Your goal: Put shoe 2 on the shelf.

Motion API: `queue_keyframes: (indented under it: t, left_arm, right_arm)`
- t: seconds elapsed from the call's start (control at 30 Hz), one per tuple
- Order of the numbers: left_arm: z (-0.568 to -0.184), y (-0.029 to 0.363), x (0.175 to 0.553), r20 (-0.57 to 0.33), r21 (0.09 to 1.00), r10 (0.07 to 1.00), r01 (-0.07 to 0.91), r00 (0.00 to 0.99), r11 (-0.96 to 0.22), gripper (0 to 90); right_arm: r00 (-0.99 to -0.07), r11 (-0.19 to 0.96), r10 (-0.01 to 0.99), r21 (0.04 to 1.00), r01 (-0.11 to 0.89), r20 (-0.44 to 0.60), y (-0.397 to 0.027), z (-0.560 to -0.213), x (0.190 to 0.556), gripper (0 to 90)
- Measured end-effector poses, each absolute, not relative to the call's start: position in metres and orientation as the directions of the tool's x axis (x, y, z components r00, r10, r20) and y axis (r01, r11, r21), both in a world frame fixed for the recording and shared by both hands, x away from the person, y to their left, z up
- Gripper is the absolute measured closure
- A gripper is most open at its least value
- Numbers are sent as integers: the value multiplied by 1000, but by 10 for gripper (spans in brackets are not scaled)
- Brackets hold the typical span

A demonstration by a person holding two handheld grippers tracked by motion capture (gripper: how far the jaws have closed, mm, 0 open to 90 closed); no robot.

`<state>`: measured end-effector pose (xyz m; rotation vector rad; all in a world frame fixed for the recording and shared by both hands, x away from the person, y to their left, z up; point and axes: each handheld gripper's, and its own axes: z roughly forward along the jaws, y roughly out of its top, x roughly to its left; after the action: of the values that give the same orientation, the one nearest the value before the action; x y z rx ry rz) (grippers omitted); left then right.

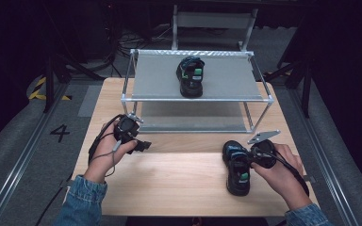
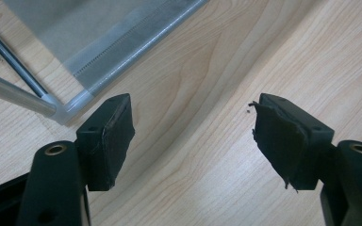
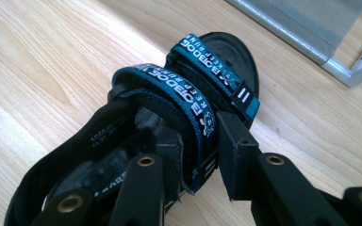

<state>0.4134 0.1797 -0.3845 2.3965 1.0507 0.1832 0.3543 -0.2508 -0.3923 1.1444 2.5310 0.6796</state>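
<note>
Table (image 1: 179, 179): pale wood, bearing all below.
Shoe rack (image 1: 198, 99): two grey tiers at far edge; one sandal (image 1: 191, 76) on top tier.
Second sandal (image 1: 237, 167): near right corner, long axis running toward rack, well apart from it.
Right gripper (image 3: 200, 155): pinching sandal's side strap (image 3: 188, 108), as its own close view resolves.
Left gripper (image 2: 193, 141): spread, empty, beside rack's corner.

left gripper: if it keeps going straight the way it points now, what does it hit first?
Probably the bare table. The left gripper has open jaws with nothing between them, aimed down at the wood. The rack's corner foot lies just off to one side, beyond the jaw; depth is hard to judge.
</note>
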Motion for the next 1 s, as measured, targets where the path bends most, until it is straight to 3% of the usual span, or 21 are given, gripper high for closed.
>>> queue_keyframes:
  t: [1.0]
  left_arm:
    - [-382,215,396,-84,521,772,688,630,-505,293]
  right_arm:
    - [-681,558,732,571,602,3,-230,-292,373,715]
